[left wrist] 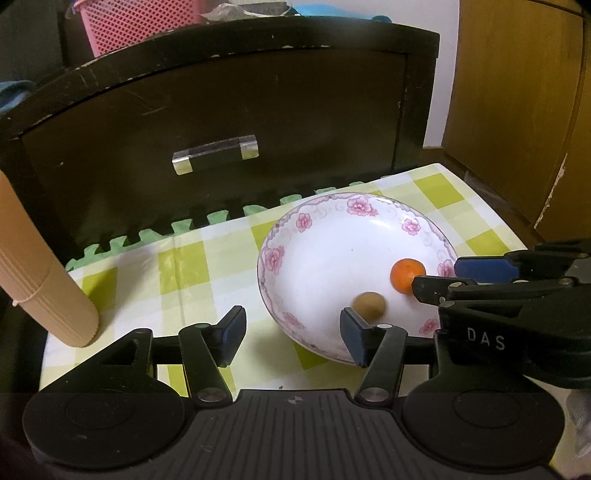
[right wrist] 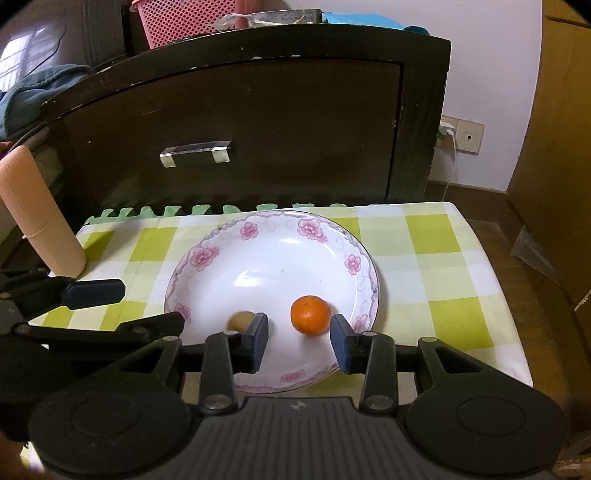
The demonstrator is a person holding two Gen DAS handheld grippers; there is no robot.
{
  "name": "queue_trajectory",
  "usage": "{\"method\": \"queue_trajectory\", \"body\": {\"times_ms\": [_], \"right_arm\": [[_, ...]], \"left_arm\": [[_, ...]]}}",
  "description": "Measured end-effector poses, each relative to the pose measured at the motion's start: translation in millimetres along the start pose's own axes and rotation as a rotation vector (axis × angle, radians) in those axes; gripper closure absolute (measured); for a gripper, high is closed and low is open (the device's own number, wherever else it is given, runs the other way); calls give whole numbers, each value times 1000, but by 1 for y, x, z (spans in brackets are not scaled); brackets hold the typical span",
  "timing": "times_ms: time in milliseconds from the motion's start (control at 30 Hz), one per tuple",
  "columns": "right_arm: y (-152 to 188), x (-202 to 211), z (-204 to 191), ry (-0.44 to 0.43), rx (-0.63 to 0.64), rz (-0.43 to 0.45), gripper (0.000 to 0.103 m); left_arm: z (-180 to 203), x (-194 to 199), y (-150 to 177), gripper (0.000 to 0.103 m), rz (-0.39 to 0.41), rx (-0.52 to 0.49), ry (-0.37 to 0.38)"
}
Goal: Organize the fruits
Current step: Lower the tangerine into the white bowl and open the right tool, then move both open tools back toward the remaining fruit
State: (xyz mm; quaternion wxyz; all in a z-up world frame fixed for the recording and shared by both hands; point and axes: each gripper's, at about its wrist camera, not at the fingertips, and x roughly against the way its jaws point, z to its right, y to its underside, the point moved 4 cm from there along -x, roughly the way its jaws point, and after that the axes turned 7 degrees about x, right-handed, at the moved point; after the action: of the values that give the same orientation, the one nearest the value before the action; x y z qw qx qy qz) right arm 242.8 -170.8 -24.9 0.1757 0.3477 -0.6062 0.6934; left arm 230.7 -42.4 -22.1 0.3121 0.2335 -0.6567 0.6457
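A tan ribbed roll (right wrist: 44, 218) stands tilted at the far left edge of the surface (right wrist: 436, 236), which is covered with a green and white checked cloth; a rubber band circles the roll partway up. Behind the surface rises a dark cabinet (right wrist: 258, 122) with a clear handle (right wrist: 195, 152), and a pink basket (right wrist: 192, 18) sits on top of it.

The left tool (left wrist: 293, 334) hangs over the near left part of the surface, its blue-padded fingers spread wide with nothing between them. Its right finger reaches over the near rim of the plate, just in front of the brown fruit.

A white plate (right wrist: 207, 254) with pink flowers around its rim sits in the middle of the surface. Two fruits lie in its near half: a small brown fruit (left wrist: 368, 305) to the left, blurred in both views, and an orange (right wrist: 310, 314) to the right of it, the two apart from each other.

The right tool (right wrist: 299, 338) hovers over the near edge of the plate with its fingers spread. The orange lies just beyond the gap between the fingertips, untouched by either pad. The brown fruit sits partly hidden behind the left finger of this tool.

At the far right, a wall socket (right wrist: 461, 134) with a white cable shows beside the cabinet
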Motion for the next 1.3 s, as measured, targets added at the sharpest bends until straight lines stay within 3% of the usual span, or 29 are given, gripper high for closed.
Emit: {"method": "queue_trajectory", "body": {"times_ms": [700, 1300], "right_arm": [[21, 26, -14, -25, 3, -12, 67], [76, 66, -43, -98, 23, -103, 67]], "left_arm": [[-3, 27, 23, 35, -17, 1, 7], [-4, 70, 83, 33, -113, -27, 60]]}}
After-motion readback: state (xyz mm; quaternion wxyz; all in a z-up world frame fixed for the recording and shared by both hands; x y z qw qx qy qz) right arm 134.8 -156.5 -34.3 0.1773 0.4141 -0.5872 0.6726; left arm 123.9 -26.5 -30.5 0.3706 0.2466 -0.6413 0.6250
